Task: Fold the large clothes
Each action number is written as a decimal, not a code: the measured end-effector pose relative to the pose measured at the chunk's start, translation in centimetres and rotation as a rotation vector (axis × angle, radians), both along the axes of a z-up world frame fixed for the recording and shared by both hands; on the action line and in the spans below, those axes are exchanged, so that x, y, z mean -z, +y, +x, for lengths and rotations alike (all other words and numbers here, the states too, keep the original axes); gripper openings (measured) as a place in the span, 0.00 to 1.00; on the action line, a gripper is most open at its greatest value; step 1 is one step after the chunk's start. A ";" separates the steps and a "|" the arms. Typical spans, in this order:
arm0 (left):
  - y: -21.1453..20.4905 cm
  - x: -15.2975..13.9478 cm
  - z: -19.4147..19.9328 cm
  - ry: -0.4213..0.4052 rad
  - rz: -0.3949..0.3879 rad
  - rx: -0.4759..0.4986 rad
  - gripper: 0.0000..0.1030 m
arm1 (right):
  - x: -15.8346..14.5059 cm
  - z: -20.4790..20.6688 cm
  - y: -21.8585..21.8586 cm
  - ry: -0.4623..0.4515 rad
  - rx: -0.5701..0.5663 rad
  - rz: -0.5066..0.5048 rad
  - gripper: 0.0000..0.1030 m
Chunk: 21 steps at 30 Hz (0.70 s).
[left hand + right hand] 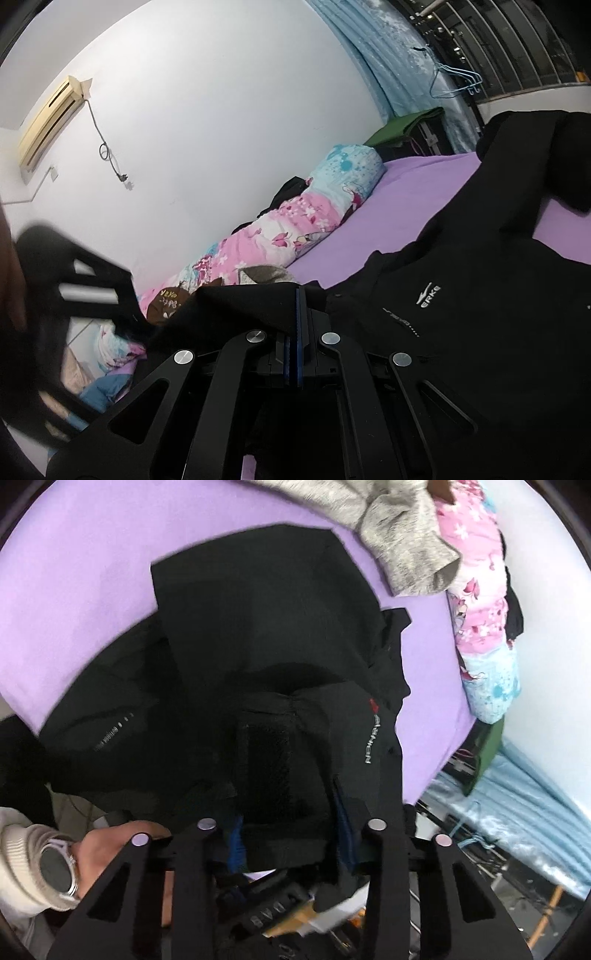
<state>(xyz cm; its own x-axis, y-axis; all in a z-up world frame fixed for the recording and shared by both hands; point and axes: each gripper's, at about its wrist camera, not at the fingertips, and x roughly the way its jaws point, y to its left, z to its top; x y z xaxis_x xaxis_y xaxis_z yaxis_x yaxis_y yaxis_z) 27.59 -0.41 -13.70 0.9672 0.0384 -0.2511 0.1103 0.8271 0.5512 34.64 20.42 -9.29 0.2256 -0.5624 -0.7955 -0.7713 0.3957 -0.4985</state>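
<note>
Both grippers clamped on the black jacket [461,295].

My left gripper [298,295] is clenched on its hem; my right gripper [288,812] pinches a thick fold. Jacket sprawls across the purple sheet [92,572]; floral quilt [266,236] at 11 o'clock along the white wall [203,110].

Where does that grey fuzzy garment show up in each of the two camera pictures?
Left wrist view: only a small patch of the grey garment shows, low centre, between the floral quilt and the black jacket.
Right wrist view: the grey garment lies along the top edge, right of centre, on the purple sheet, against the floral quilt.
Shared landmark: the pink and blue floral quilt, right beside it in both.
</note>
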 end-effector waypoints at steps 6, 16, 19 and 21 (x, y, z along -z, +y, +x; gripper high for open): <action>-0.7 0.3 -0.5 0.010 0.007 0.017 0.04 | -5.3 1.7 -3.5 0.001 0.077 0.233 0.30; -3.1 2.4 -1.8 0.054 0.043 0.114 0.66 | -8.9 4.9 -16.2 -0.052 0.324 0.617 0.18; -3.4 3.1 -2.1 0.075 0.025 0.137 0.78 | -7.9 5.4 -20.3 -0.059 0.395 0.699 0.14; -3.0 3.0 -2.1 0.105 -0.026 0.166 0.78 | -6.5 5.5 -22.7 -0.033 0.446 0.775 0.12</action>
